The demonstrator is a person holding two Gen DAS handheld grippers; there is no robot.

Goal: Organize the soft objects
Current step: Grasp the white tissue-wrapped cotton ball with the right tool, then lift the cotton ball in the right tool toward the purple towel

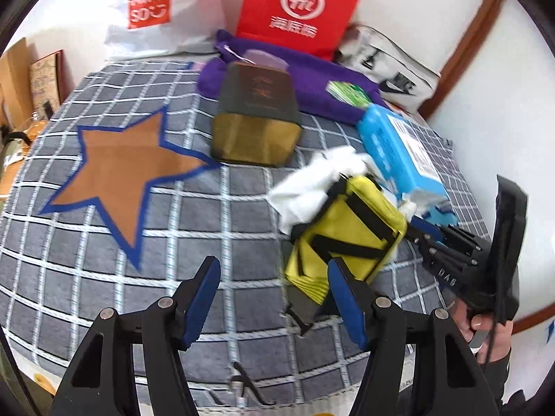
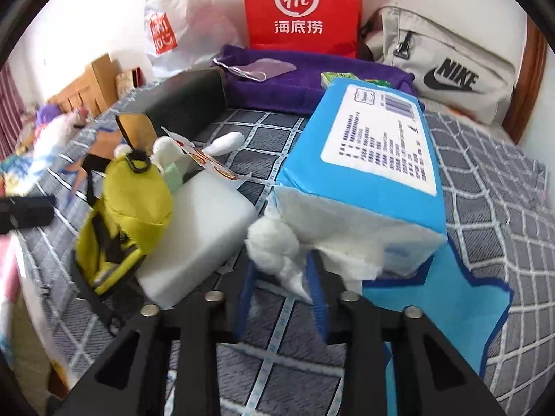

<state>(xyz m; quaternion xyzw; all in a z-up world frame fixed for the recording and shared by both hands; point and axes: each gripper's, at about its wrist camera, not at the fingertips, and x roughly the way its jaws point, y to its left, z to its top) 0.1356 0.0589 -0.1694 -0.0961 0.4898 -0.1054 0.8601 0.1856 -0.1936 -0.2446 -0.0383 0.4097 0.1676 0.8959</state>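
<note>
Bright, even daylight; shadows soft and shallow. Strong fisheye bending with dark corners in both views. Motion blur on the white tissue [image 1: 312,187] and on the left margin of the right wrist view.

On the bed [image 1: 104,242], my pouch [image 2: 131,201] sits left of the foam block [image 2: 197,228], with the tissue pack [image 2: 367,173] to its right. Behind them lies the towel [image 2: 277,79], then the paper bag [image 2: 301,7].
</note>
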